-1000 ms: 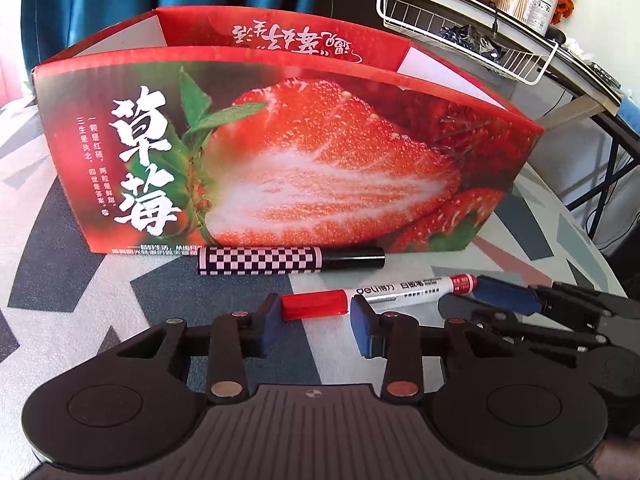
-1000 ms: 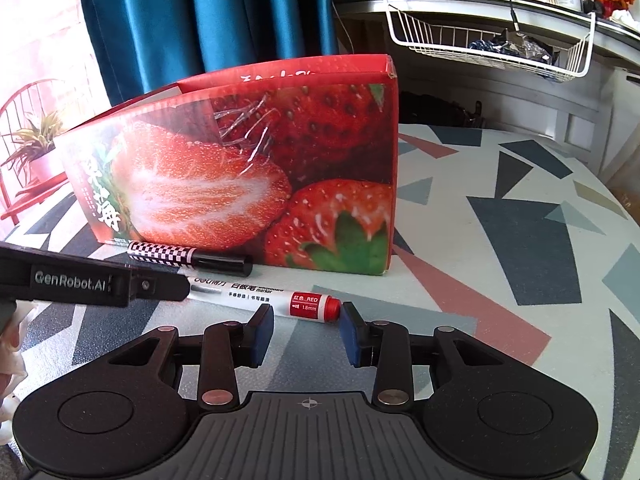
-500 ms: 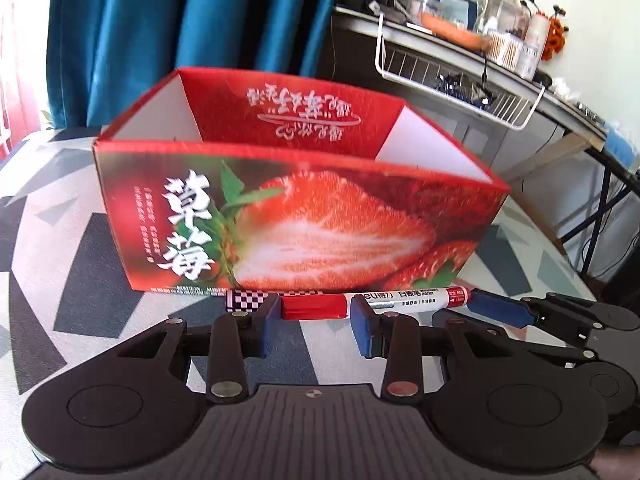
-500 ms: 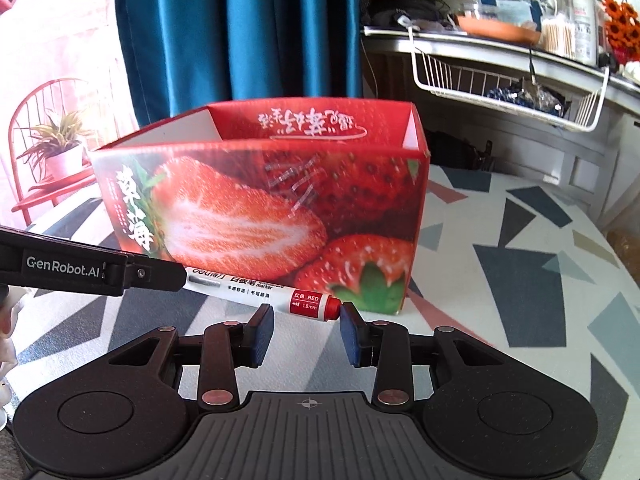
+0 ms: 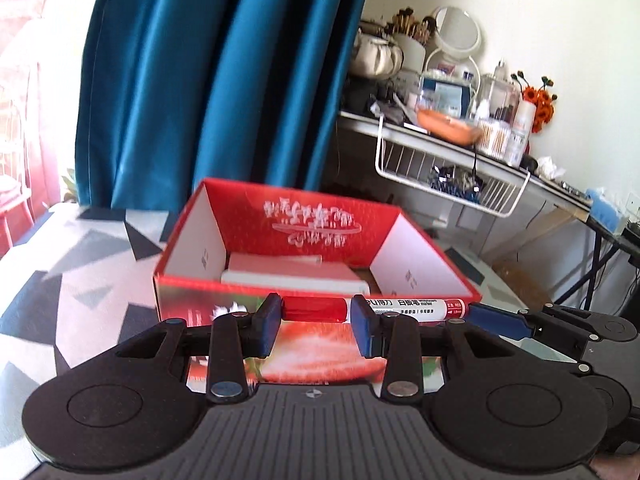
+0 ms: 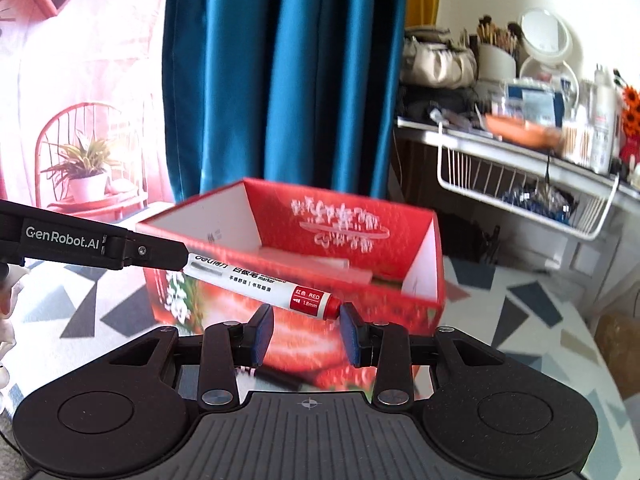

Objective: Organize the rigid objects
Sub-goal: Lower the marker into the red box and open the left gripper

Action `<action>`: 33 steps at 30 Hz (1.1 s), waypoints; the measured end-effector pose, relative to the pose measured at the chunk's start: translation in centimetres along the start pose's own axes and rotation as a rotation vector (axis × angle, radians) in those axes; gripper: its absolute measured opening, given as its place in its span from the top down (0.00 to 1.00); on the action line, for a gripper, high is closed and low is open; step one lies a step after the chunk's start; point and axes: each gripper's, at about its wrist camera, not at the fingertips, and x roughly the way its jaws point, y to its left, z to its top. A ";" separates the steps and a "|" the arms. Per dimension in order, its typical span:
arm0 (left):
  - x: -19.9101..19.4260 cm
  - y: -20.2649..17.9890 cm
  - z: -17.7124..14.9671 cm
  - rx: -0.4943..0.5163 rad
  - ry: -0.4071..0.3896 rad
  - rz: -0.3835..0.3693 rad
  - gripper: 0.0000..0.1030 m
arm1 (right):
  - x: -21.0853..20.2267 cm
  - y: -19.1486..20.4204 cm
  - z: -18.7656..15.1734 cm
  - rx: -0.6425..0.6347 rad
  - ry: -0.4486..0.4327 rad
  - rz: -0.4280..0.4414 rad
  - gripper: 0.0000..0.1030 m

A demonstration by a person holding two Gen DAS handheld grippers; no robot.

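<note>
The worktop point(image 5: 60, 280), covered in a grey, black and white triangle pattern, carries one large thing: an open-topped red strawberry box point(image 5: 304, 232) standing at its middle. A flat white book-like object point(image 5: 292, 274) already lies on the box floor, toward the near wall.

Above the near wall of the box, a red whiteboard marker point(image 5: 408, 305) hangs level and crosswise, carried by both grippers at once. The left gripper point(image 5: 316, 322) pinches the marker's red cap end between its blue pads, jaws drawn in tight on it. The right gripper point(image 6: 306, 330) sits at the marker's other end; its left pad stands clear and the red tail touches only the right pad, so whether it truly clamps or merely props that end I cannot tell from its own view. In the left view its blue fingertip point(image 5: 496, 318) meets the marker's tail. A second, black-tipped pen point(image 6: 278, 378) lies on the worktop just in front of the box.

By my reading, the step in hand is the carry: the marker is lifted and level with the box rim but not yet over the opening. The next move calls for both hands to travel forward together, keeping the marker level, lower it past the near wall beside the white object, then spread the jaws at the same time so neither end drops first.
</note>
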 end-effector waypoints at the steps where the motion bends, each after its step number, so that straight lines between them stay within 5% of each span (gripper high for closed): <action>1: 0.0 0.0 0.5 -0.002 -0.009 0.000 0.61 | 0.0 0.0 0.6 -0.009 -0.011 -0.002 0.67; 12: 4.9 1.3 3.3 -0.026 0.075 -0.019 0.61 | 4.3 -1.1 3.7 -0.032 -0.008 -0.019 0.66; 28: 7.5 2.3 2.2 -0.023 0.137 -0.013 0.60 | 7.9 -2.1 3.2 0.028 0.057 0.012 0.64; 31: 7.5 2.4 2.3 -0.021 0.137 -0.020 0.57 | 7.8 -2.2 3.2 0.048 0.061 0.019 0.61; 33: 7.4 2.3 2.3 -0.022 0.135 -0.017 0.46 | 7.7 -2.4 3.2 0.080 0.065 0.029 0.54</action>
